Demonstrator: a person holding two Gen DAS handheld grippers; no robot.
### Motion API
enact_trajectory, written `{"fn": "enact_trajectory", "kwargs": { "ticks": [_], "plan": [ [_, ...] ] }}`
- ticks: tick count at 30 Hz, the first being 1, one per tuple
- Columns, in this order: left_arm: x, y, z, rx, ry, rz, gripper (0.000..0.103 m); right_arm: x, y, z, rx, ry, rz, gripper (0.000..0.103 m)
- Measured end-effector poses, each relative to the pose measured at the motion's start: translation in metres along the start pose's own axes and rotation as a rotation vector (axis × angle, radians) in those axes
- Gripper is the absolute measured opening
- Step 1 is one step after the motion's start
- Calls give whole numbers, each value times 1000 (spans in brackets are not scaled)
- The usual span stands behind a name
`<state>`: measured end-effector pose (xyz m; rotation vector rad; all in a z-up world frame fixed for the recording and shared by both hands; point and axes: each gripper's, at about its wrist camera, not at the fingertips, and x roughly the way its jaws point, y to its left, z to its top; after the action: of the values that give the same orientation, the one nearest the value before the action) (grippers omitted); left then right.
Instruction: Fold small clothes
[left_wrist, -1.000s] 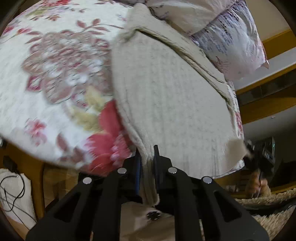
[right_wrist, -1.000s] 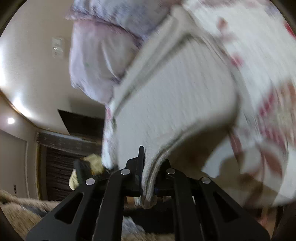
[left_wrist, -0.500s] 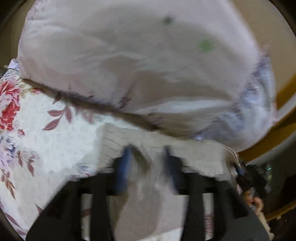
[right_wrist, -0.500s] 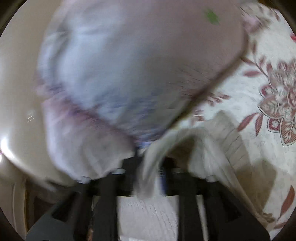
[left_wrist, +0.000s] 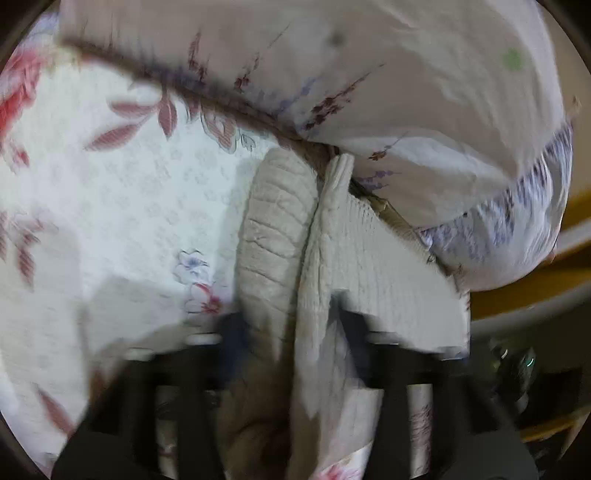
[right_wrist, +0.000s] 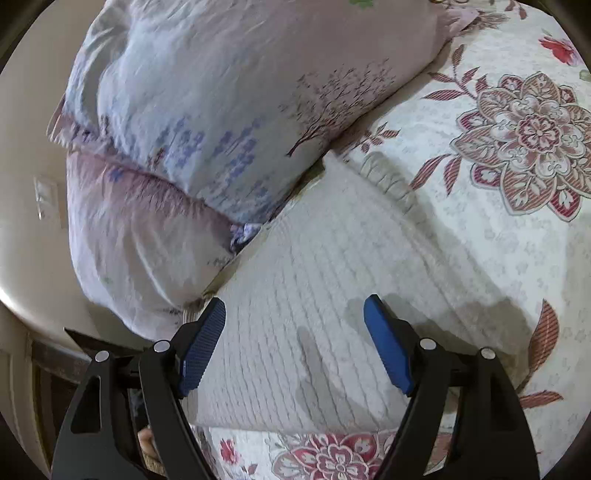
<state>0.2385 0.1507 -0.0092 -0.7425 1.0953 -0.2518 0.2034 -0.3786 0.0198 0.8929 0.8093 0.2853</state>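
Note:
A cream ribbed knit garment (right_wrist: 314, 295) lies folded flat on the floral bedspread, its far edge against the pillows. My right gripper (right_wrist: 294, 343) is open and empty just above it, blue pads (right_wrist: 205, 339) spread wide. In the blurred left wrist view the same garment (left_wrist: 280, 236) bunches up in a ridge that runs between the fingers of my left gripper (left_wrist: 291, 332). The jaws stand apart there, with the cloth loose between them.
Two pale floral pillows (right_wrist: 207, 110) lie stacked behind the garment, also in the left wrist view (left_wrist: 406, 92). The floral bedspread (right_wrist: 517, 166) extends to the right. A wooden bed frame (left_wrist: 524, 295) and a wall (right_wrist: 22, 166) edge the bed.
Both grippers carried the garment's near edge up and over toward the pillows, folding it. The right gripper then let go and opened wide; the left jaws also opened.

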Motion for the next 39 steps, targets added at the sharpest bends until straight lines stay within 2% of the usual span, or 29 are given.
{"fn": "enact_trajectory", "kwargs": {
  "ticks": [2, 5, 7, 9, 12, 14, 15, 16, 17, 18, 19, 20, 21, 22, 24, 26, 28, 29, 30, 31, 33, 34, 35, 38, 39],
  "plan": [
    [-1, -9, -1, -56, -33, -21, 15, -5, 0, 0, -3, 2, 9, 79],
    [-12, -44, -7, -22, -53, -117, 13, -25, -5, 2, -20, -29, 9, 79],
    [-15, -95, -13, 39, -57, -224, 13, -41, -9, 6, -42, -59, -6, 79],
    [-1, -154, -20, 95, -30, -348, 13, -57, -15, 13, -51, -89, -21, 79],
    [50, -228, -30, 97, 52, -509, 14, -74, -26, 28, -27, -127, -29, 79],
    [97, -267, -39, 68, 141, -574, 24, -76, -30, 40, -19, -136, -38, 79],
    [123, -280, -46, 15, 230, -609, 27, -74, -31, 46, -16, -126, -39, 79],
    [136, -284, -51, -31, 282, -644, 27, -71, -33, 54, -7, -106, -37, 79],
    [137, -283, -56, -55, 290, -679, 30, -68, -34, 58, -1, -92, -30, 80],
    [128, -279, -57, -30, 260, -674, 36, -64, -35, 63, 8, -66, -16, 82],
    [117, -274, -56, 16, 213, -640, 59, -60, -36, 66, 13, -43, -6, 90],
    [103, -264, -53, 60, 156, -573, 79, -52, -39, 70, 22, -7, 4, 92],
    [86, -247, -50, 114, 83, -439, 82, -43, -41, 73, 25, 29, 4, 92],
    [81, -239, -49, 143, 67, -364, 83, -34, -43, 75, 26, 66, -6, 92],
    [82, -218, -49, 191, 72, -161, 83, -9, -50, 79, 29, 151, -76, 92],
    [96, -207, -57, 226, 120, -35, 83, 8, -54, 79, 33, 209, -105, 92],
    [106, -202, -69, 273, 157, 18, 83, 19, -55, 76, 21, 242, -99, 92],
    [112, -202, -77, 295, 178, 37, 84, 19, -53, 75, 5, 232, -93, 89],
    [123, -205, -84, 318, 205, 51, 85, 21, -53, 73, 0, 240, -82, 81],
    [131, -210, -88, 332, 211, 58, 85, 26, -56, 70, 19, 265, -81, 65],
    [144, -216, -91, 343, 195, 50, 85, 24, -59, 66, 32, 250, -55, 52],
    [149, -216, -91, 331, 190, 28, 83, 22, -61, 64, 55, 247, -25, 40],
    [155, -217, -89, 306, 171, -17, 63, 18, -62, 60, 79, 233, 4, 35],
    [162, -215, -86, 271, 191, -84, 39, 7, -42, 46, 37, 206, 54, 32],
    [151, -212, -82, 283, 193, -136, 37, 6, -32, 42, 20, 206, 74, 31]
  ]
}}
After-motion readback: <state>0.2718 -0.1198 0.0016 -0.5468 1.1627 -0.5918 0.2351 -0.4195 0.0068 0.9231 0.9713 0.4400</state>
